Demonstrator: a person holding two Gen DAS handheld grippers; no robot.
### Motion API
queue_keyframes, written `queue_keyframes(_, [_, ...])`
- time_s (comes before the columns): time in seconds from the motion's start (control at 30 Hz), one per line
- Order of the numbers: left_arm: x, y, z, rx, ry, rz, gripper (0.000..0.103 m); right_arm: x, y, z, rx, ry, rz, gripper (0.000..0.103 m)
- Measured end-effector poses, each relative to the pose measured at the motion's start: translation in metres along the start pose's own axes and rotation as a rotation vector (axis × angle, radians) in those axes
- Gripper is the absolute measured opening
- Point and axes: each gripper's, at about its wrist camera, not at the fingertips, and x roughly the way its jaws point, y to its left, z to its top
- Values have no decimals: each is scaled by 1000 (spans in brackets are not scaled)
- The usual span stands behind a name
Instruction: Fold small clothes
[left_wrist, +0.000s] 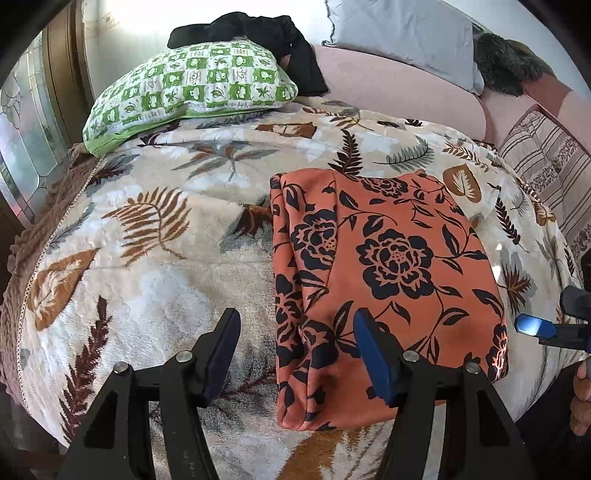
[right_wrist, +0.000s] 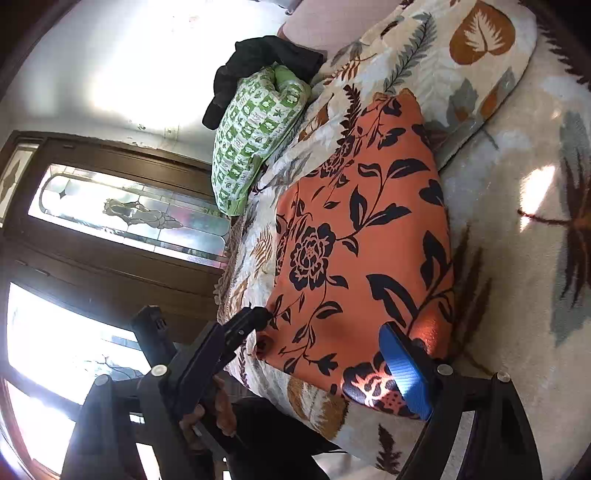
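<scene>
Here we hold the left gripper (left_wrist: 291, 354) angled steeply down over the bed, its two fingers spread apart with nothing pinched between them. The near edge of the orange floral cloth (left_wrist: 384, 258) lies below the gap, and the right finger (left_wrist: 373, 358) sits over the fabric while the left one hangs over the bare leaf-print blanket (left_wrist: 155, 236). From the right wrist view we see that same gripper come in from the lower left, with our hand (right_wrist: 210, 410) wrapped round its handle and its tip close to the cloth's corner; whether it touches, we cannot tell.

Our right gripper (right_wrist: 306, 365) points at a shallower tilt and is rolled well over, so the room looks tipped on its side. Its jaws stand wide and hold nothing; the blue pad (right_wrist: 404, 373) hovers over the near corner of the cloth. In the left wrist view its blue tip shows at the right edge, beside the cloth.

The cloth lies folded into a flat rectangle on the blanket. Beyond it rests a green checked pillow (left_wrist: 192, 92) with a dark garment (left_wrist: 255, 33) draped on top, and a stained-glass door (right_wrist: 122, 214) stands past the bed's edge.
</scene>
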Motion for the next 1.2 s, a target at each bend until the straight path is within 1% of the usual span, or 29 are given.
queue_keyframes(0.07, [-6,-2,0,-20,-6,-1,65,-13,-3,-11,-11,-41,-35,88])
queue_keyframes(0.17, [-10,-7,-3,-35,-7,-2,66,-25,-10,-31,-11,-74,-67,88])
queue_keyframes(0.27, [-10,-13,-6,-24,-1,3,68,-27,-15,-42,-34,-71,-114,88])
queue_keyframes(0.33, [-9,-15,-6,-25,0,4,68,-27,-17,-43,-38,-69,-133,88])
queue_keyframes(0.5, [-10,-14,-4,-47,2,-2,69,-32,-20,-41,-32,-79,-141,88])
queue_keyframes(0.6, [-6,-11,-4,-56,10,-6,69,-27,-21,-40,-22,-74,-145,88])
queue_keyframes(0.7, [-2,-3,-3,-84,15,-38,70,-25,-23,-38,-16,-71,-151,88])
queue_keyframes(0.8, [2,12,0,-161,14,-94,70,-29,-22,-32,-18,-87,-154,88])
queue_keyframes(0.83, [4,18,1,-189,13,-104,73,-29,-22,-27,-20,-90,-151,88])
queue_keyframes(0.9, [10,27,6,-227,20,-120,75,-26,-19,-15,-31,-86,-163,88])
queue_keyframes(1.0, [18,32,14,-231,16,-134,75,-19,-16,12,-54,-80,-176,88])
queue_keyframes(1.07, [23,32,17,-235,34,-103,75,-16,-14,26,-48,-96,-177,88])
queue_keyframes(1.13, [22,30,18,-241,27,-107,75,-15,-11,35,-31,-108,-145,88])
queue_keyframes(1.2, [18,22,19,-221,2,-118,75,-9,-2,43,-45,-86,-112,88])
